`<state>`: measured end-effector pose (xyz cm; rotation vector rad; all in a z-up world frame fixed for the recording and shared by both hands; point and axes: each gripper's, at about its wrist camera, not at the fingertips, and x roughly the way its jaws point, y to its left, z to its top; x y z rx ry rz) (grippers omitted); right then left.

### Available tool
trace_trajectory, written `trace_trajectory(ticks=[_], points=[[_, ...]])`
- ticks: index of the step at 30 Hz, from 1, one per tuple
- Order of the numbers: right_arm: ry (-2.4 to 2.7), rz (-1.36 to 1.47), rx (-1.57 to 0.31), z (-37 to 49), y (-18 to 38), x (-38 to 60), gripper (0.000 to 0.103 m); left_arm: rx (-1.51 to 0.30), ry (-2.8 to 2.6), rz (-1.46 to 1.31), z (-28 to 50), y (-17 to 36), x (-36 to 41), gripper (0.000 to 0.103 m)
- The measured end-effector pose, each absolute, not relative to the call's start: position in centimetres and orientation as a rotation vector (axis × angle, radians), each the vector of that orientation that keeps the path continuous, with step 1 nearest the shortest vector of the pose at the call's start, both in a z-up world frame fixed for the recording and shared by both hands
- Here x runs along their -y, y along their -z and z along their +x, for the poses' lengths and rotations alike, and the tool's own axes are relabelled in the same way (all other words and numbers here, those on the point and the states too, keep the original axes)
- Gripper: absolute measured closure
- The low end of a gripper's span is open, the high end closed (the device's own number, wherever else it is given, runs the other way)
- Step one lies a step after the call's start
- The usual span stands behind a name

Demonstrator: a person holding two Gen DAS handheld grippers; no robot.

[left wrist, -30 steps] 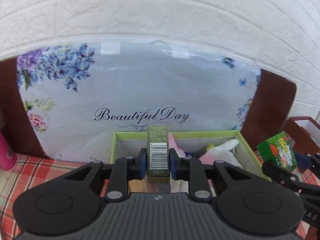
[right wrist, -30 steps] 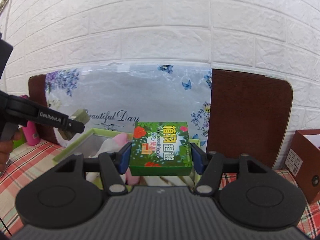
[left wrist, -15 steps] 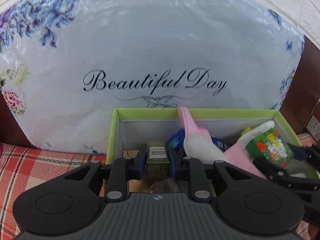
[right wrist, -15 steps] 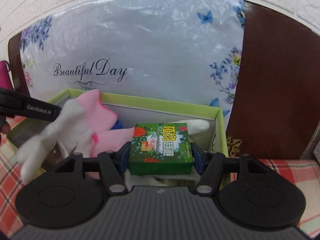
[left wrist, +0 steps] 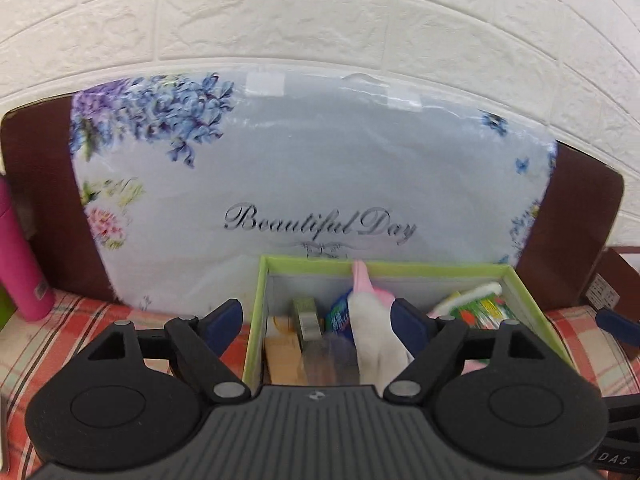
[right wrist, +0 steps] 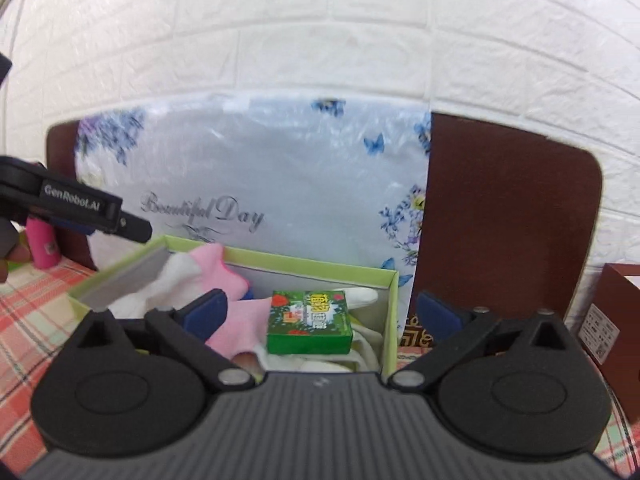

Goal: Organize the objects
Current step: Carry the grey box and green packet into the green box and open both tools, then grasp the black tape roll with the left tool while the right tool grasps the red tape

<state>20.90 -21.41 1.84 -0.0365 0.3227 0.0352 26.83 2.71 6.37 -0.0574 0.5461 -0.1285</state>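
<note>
Both released: left hand-held gripper (left wrist: 316, 322), right hand-held gripper (right wrist: 320, 312) opening (angled down).

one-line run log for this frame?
left hand-held gripper: opening, empty | right hand-held gripper: opening, empty | green printed carton: inside lime-rimmed cardboard box

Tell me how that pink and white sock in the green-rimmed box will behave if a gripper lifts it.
The pink and white sock looks like soft knit, draped over the other contents of the box, so it will probably sag and dangle. It is likely light. Lifting it may shift the green carton lying against it.
</note>
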Motion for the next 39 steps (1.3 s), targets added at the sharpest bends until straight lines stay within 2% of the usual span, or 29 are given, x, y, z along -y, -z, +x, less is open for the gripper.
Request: trace_trajectory(ticks=[10,17,23,25,27,39], points=[[-0.115,0.019,-0.418,12.5,1.2,20.2,0.0,-0.672,0.15,-0.118,18.8,-1.9,-2.4,0.018],[-0.222,-0.004,-0.553,11.5,4.8,16.1,0.002,-0.754,0.112,-0.18,15.2,1.0,-4.1,0.018],[-0.252,-0.083,-0.602,12.7,6.5,12.8,0.025,-0.762,0.06,-0.215,13.7,1.6,-6.2,0.018],[-0.236,-0.073,-0.628,13.0,7.1,12.7,0.047,-0.765,0.056,-0.22,13.5,1.7,-6.4,0.018],[-0.224,-0.059,-0.636,12.9,7.3,13.0,0.057,-0.771,0.058,-0.22,13.6,1.9,-6.4,0.018],[-0.132,0.019,-0.671,7.6,6.8,17.4,0.057,-0.722,0.177,-0.177,15.8,1.5,-0.8,0.018]])
